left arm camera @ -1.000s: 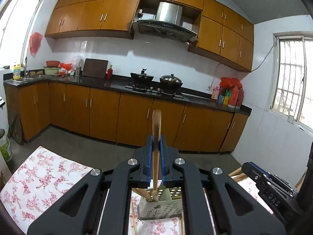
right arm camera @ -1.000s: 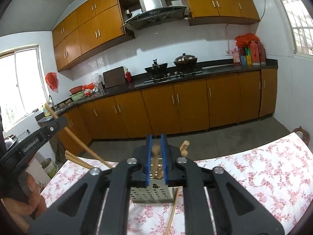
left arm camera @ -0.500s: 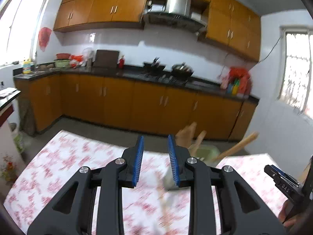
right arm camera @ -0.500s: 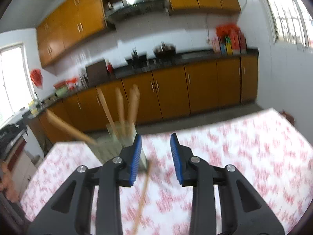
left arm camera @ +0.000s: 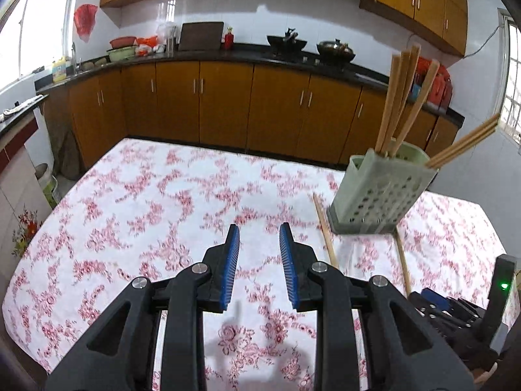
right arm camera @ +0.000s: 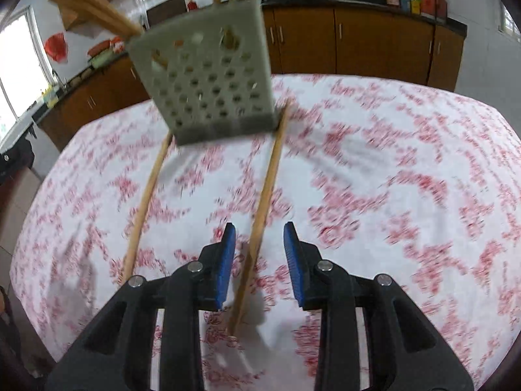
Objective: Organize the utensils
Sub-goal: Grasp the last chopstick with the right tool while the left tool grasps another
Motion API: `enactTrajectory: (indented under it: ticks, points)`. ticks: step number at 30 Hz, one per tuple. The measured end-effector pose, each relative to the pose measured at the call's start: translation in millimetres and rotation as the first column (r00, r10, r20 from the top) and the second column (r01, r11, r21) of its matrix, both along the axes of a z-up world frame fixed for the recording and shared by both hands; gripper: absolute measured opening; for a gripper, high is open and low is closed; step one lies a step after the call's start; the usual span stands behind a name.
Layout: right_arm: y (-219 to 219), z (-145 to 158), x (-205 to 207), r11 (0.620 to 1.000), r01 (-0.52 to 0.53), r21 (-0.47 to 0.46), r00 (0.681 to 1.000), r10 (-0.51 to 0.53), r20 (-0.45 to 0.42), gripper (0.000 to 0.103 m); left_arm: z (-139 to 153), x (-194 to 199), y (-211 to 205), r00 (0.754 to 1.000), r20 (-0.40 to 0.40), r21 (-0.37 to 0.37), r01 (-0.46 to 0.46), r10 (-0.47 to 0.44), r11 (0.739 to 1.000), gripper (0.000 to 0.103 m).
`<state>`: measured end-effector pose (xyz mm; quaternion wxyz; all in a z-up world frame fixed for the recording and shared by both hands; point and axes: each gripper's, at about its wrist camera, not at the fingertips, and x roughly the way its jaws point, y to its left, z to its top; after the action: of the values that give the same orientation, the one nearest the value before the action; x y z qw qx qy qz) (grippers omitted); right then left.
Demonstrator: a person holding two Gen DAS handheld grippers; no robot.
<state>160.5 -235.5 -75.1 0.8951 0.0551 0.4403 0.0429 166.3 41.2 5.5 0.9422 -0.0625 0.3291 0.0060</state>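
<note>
Chopsticks (left arm camera: 395, 104) stand in the perforated holder (left arm camera: 379, 192) — two chopsticks (right arm camera: 265, 192) lie outside.

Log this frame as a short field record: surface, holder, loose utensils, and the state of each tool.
surface: table under a white cloth with red floral print
holder: pale green perforated utensil holder, standing on the cloth
in holder: several wooden chopsticks, some upright, some leaning out to one side
loose utensils: two chopsticks lying flat on the cloth, left chopstick and right chopstick
left tool: open, empty, above bare cloth
right tool: open, with the right chopstick lying between its fingers, not gripped
image quality: right wrist view motion-blurred
</note>
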Motion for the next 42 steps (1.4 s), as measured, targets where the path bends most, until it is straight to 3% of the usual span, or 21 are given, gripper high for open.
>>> enactTrajectory:
  ticks: [2, 4, 8, 12, 15, 20, 30, 34, 42]
  points:
    - [4, -3, -1, 0.999, 0.002, -0.036, 1.000, -0.001, 0.015, 0.030, -7, -4, -5, 1.000, -0.012, -0.002, 0.005, -0.005, 1.000, 0.027]
    - [-1, -3, -2, 0.998, 0.017, -0.057, 1.000, -0.016, 0.021, 0.009, -15, -5, -10, 0.999, -0.028, -0.008, 0.015, -0.016, 1.000, 0.027]
    - [-33, -2, 0, 0.993, 0.118, -0.003, 0.993, -0.118, 0.019, 0.008, -29, -2, -25, 0.996, -0.063, -0.033, 0.062, -0.064, 0.997, 0.027]
    - [-81, -1, -3, 0.959, 0.281, 0.026, 0.959, -0.281, 0.012, 0.008, -44, 0, -43, 0.987, -0.101, -0.056, 0.122, -0.128, 0.991, 0.027]
    - [-102, 0, -7, 0.945, 0.323, 0.047, 0.946, -0.323, 0.004, 0.008, -56, 4, -59, 0.976, -0.141, -0.080, 0.156, -0.166, 0.984, 0.028]
    - [-107, 0, -14, 0.949, 0.313, 0.047, 0.950, -0.313, 0.007, 0.008, -73, 12, -82, 0.960, -0.197, -0.084, 0.184, -0.197, 0.979, 0.031]
    - [-98, -1, -13, 0.956, 0.287, 0.058, 0.958, -0.287, 0.000, 0.008, -95, 21, -108, 0.958, -0.238, 0.006, 0.167, -0.161, 0.986, 0.031]
    - [-90, -2, -9, 0.962, 0.267, 0.056, 0.964, -0.268, 0.000, 0.008, -95, 24, -100, 0.962, -0.237, 0.022, 0.143, -0.134, 0.989, 0.008]
    - [-73, -3, -6, 0.978, 0.210, 0.017, 0.978, -0.210, 0.016, 0.008, -95, 33, -59, 0.972, -0.234, 0.110, 0.063, -0.035, 0.992, 0.008]
